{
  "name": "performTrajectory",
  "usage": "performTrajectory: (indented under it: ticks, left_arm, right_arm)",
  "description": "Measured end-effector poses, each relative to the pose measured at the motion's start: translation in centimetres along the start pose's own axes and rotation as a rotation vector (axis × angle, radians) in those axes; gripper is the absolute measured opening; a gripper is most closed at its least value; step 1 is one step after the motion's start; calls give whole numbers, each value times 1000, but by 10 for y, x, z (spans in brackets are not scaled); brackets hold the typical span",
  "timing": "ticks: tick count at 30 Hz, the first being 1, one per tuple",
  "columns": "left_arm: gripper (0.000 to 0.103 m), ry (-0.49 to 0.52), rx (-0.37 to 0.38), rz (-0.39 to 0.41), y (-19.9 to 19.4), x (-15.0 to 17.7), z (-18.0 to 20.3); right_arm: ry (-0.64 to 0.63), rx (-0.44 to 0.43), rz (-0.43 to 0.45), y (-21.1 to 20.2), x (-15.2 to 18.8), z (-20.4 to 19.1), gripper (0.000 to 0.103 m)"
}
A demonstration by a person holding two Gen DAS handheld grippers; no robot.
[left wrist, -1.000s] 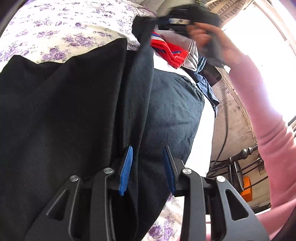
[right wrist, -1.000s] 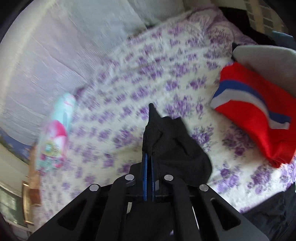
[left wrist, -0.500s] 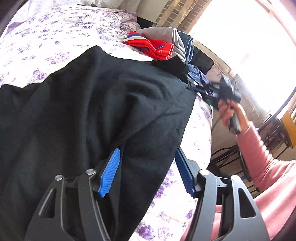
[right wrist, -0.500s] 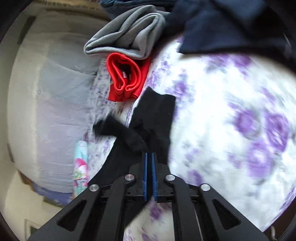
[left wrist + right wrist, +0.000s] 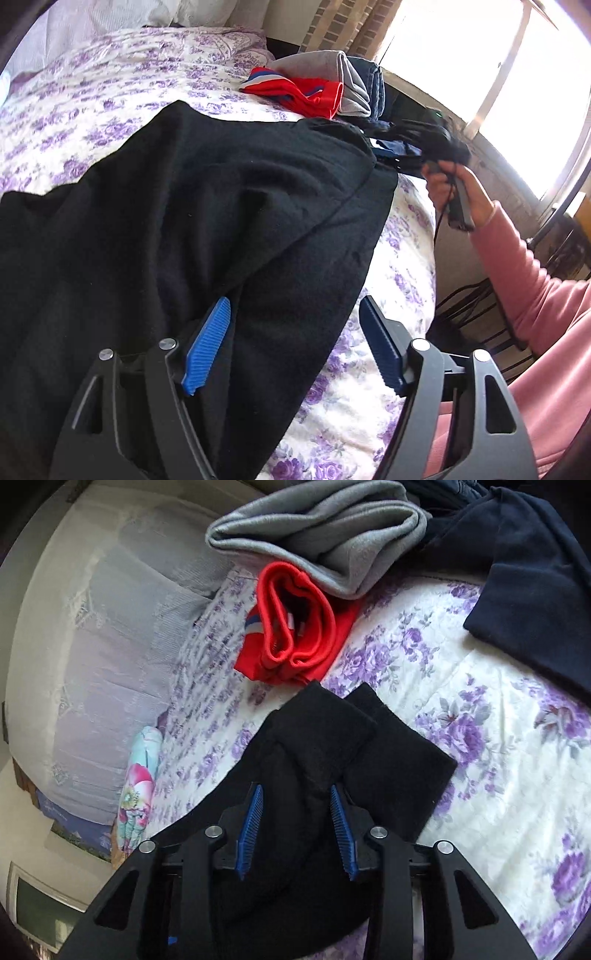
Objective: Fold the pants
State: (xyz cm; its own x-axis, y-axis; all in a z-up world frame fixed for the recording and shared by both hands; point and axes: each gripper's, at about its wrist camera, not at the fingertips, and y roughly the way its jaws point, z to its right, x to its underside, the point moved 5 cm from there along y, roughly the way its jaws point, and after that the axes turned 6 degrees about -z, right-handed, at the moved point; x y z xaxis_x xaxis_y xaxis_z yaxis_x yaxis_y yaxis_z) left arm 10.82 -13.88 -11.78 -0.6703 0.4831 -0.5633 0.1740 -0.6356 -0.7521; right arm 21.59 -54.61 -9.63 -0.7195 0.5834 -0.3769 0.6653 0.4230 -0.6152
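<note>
The black pants [image 5: 192, 229] lie folded over on the purple-flowered bedspread [image 5: 92, 96]. My left gripper [image 5: 295, 317] is open, its jaws wide apart over the pants' near edge, holding nothing. In the right wrist view the pants' leg ends [image 5: 351, 746] lie flat on the bed. My right gripper [image 5: 295, 805] is open just above them, with cloth between the blue pads but not pinched. The right gripper also shows in the left wrist view [image 5: 424, 144] at the pants' far corner, in a hand with a pink sleeve.
A folded red garment [image 5: 295, 627], a grey one [image 5: 321, 531] and dark navy clothes [image 5: 535, 590] lie at the far side of the bed. A colourful bottle [image 5: 138, 775] lies by the pillows [image 5: 110, 627]. The bed edge [image 5: 417, 258] drops off on the right by a bright window.
The right gripper carried the leg ends across the bed, laid them down and opened. The left gripper opened wider. The pants now lie folded over.
</note>
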Motion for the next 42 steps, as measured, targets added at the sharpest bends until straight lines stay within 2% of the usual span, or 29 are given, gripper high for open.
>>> performTrajectory:
  ticks: [2,3,6,8,11,14,16,17,18,19,21,22,23,26,28,32,35,36,38,40,42]
  left_arm:
    - [70,8,-10,3,-1,1,0]
    - [70,9,-12,5,-2,1,0]
    - [70,7,-7,8,-3,2,-1]
    - [70,0,6,16,-8,1,0]
    - [71,-18,74,69,-33,1,5]
    - [74,-21,102,151,-65,5,9]
    - [77,-21,78,193,-83,10,6]
    - [77,-22,53,205,-91,13,3]
    - [78,-26,33,208,-95,16,0]
    - [78,-33,12,208,-98,18,-3]
    - [78,-63,-34,198,-104,24,-16]
    - [78,-80,-54,193,-105,26,-21]
    - [78,-96,-67,190,-106,28,-27]
    - [81,-140,-93,191,-104,34,-44]
    - [81,-184,-93,179,-97,40,-57]
    - [81,-213,-70,170,-93,46,-67]
    - [82,-209,-47,207,-99,48,-67]
    - [82,-217,-46,210,-99,48,-68]
    - [83,-240,-39,212,-99,49,-72]
    - [83,-263,-27,212,-99,48,-76]
    - [83,-269,-27,209,-99,49,-77]
  right_arm:
    - [-53,62,-15,5,1,-6,13]
    - [-94,88,-17,5,1,-14,12]
    - [-162,84,22,-13,3,-36,10]
    - [-178,39,61,-35,1,-46,10]
    - [-200,-1,134,-75,2,-58,10]
    - [-185,66,162,-91,5,-38,10]
    - [-130,107,102,-78,9,-4,11]
    - [-114,137,58,-66,13,11,15]
    - [-111,187,13,-53,18,29,15]
    - [-120,191,8,-49,21,34,15]
    - [-136,188,42,-59,22,29,28]
    - [-148,196,71,-68,23,21,42]
    - [-172,197,115,-80,24,12,47]
    - [-217,212,185,-104,28,-6,47]
    - [-174,205,167,-104,29,0,47]
    - [-45,218,96,-78,28,40,43]
    - [-54,175,88,-57,22,43,42]
    - [-81,168,83,-52,19,35,39]
    - [-127,162,55,-42,17,22,18]
    - [-182,187,63,-46,16,8,14]
    - [-232,211,143,-73,14,-1,12]
